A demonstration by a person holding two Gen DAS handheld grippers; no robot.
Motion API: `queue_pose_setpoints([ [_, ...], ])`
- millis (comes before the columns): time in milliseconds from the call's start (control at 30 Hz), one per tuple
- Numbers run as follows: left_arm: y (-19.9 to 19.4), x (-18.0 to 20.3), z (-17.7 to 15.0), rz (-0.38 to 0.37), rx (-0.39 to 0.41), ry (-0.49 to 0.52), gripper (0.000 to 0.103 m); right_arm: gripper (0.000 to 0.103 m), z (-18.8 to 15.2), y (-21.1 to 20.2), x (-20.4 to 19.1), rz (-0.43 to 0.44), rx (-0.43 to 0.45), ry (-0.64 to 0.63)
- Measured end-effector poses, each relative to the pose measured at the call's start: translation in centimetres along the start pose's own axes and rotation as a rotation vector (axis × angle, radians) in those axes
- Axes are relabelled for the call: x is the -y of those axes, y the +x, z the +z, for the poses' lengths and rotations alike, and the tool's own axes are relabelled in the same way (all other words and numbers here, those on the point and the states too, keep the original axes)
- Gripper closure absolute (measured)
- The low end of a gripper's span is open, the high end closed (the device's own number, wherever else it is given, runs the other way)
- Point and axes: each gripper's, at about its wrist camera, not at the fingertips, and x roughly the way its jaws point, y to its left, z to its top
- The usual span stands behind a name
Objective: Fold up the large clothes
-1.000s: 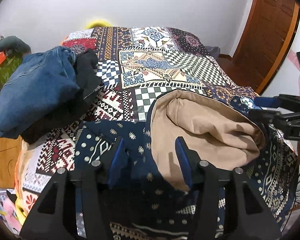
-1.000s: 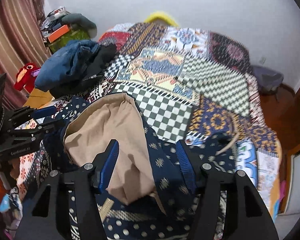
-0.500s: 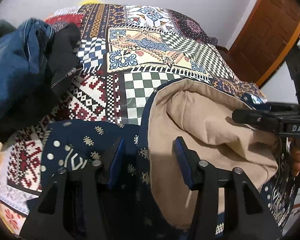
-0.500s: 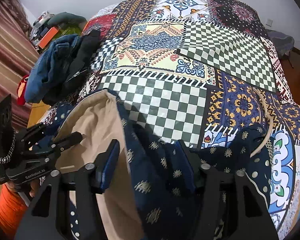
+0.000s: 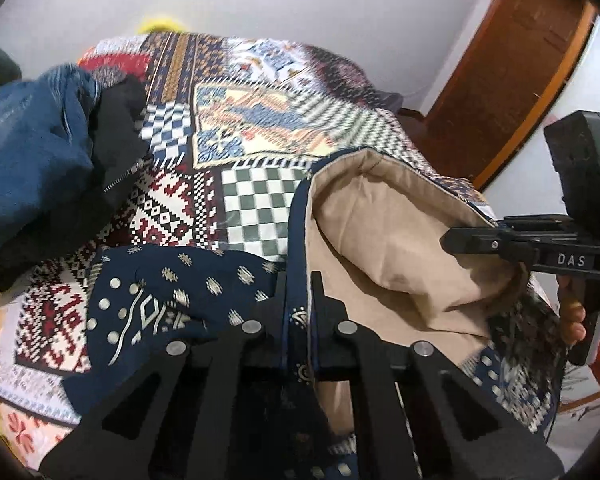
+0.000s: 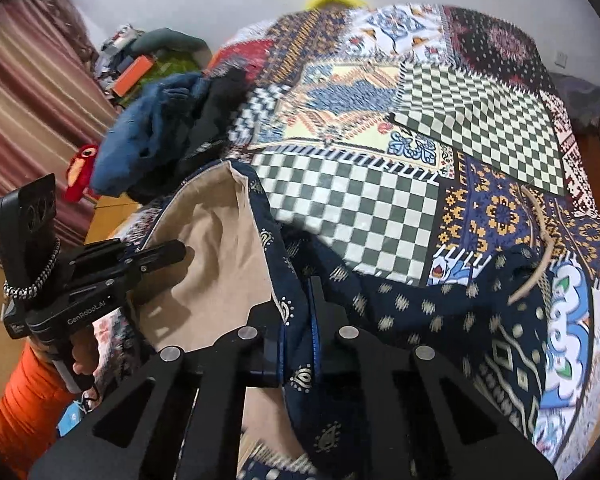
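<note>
Bed with patchwork quilt (image 6: 348,208). Left gripper (image 5: 298,300) and right gripper (image 6: 298,308), fingers just closed, each clamp the navy garment's (image 6: 420,312) tan-lined edge.

Soft, even indoor light fills both views, with no glare and only faint shadows in the folds of the tan lining (image 5: 400,232). Fisheye distortion bends the bed (image 6: 380,208) and the wall toward the edges, and a black vignette closes every corner. Motion blur smears the quilt pattern in the upper centre of both frames and the denim pile (image 5: 32,160) at left. The black gripper bodies along the bottom stay sharp but dark.
</note>
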Motion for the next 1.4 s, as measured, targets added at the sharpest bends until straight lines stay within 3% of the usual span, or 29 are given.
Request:
queue_pose_setpoints([
  [100,-2.4,1.6,-1.2,-0.008,0.022,0.040,0.097,0.095,-1.5,-1.8,-1.4,-0.019,0.027,-0.048],
  [400,-5.7,6.1,-7.1,0.081,0.007,0.161,0.096,0.095,-6.9,-5.4,-4.3,-0.089,0.066,-0.139],
  [633,-6.4,7.0,-11.6,0.073,-0.071,0.143,0.095,0.094,-10.4,-6.1,-3.6,-0.102,0.045,-0.093],
  [867,-8.1,6.3,-14.6,0.093,-0.101,0.098,0.091,0.091,-12.8,-6.7,-4.1,-0.155,-0.052,-0.111],
  [1000,-9.9,5.9,-15.6,0.092,-0.092,0.078,0.087,0.090,-13.7,-7.8,-4.9,-0.205,-0.050,-0.156],
  [1167,-12.5,5.7,-15.7,0.154,-0.044,0.097,0.085,0.090,-14.3,-9.6,-5.5,-0.212,-0.017,-0.180],
  [1400,-14.5,5.1,-12.8,0.169,0.050,0.055,0.073,0.088,-13.0,-11.4,-5.9,-0.225,0.090,-0.159],
])
